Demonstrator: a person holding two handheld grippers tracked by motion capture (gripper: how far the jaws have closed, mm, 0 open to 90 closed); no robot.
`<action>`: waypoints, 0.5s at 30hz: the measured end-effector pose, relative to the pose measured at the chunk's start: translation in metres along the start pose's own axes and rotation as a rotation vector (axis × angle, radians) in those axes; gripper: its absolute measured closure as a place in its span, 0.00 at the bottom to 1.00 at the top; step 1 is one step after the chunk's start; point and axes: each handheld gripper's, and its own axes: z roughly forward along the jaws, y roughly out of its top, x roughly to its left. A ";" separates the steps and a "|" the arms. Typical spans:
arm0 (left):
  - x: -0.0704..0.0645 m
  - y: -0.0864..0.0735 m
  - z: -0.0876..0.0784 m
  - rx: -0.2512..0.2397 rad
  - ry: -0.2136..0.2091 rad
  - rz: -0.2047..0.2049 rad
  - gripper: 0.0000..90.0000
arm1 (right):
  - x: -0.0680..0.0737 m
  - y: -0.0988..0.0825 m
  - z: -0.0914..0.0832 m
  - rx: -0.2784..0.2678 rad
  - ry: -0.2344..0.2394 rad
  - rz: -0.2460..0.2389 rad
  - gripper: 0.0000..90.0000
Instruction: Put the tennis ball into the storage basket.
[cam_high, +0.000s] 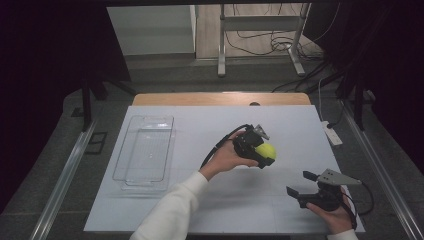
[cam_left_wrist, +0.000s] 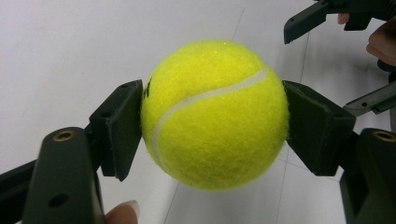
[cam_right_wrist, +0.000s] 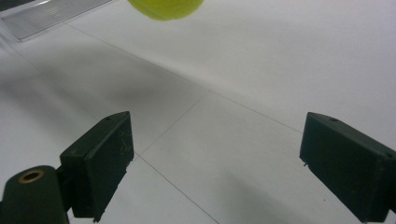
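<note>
A yellow-green tennis ball (cam_high: 266, 150) is held above the middle of the white table (cam_high: 210, 210) by my left gripper (cam_high: 262, 152). In the left gripper view both black pads press the sides of the ball (cam_left_wrist: 215, 114), which hangs clear of the table. My right gripper (cam_high: 301, 184) rests low near the front right of the table, its jaws wide apart with nothing between them. The right gripper view has its two pads (cam_right_wrist: 105, 161) spread over bare table, and the ball's underside (cam_right_wrist: 166, 8) at the top edge.
A clear plastic tray (cam_high: 145, 150) lies on the left part of the table, nothing inside it. A white power strip (cam_high: 332, 133) sits at the table's right edge. Dark curtains flank both sides, and a metal stand with cables is beyond the far edge.
</note>
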 end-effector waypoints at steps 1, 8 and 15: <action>0.001 0.000 -0.001 0.000 0.002 0.009 0.29 | 0.000 0.000 0.000 0.000 0.000 -0.002 0.11; 0.001 -0.002 -0.006 -0.011 0.006 0.009 0.29 | 0.000 0.000 0.000 0.001 0.000 -0.001 0.11; 0.001 -0.004 -0.013 -0.027 0.021 0.005 0.29 | 0.002 0.001 0.001 0.000 0.000 -0.005 0.11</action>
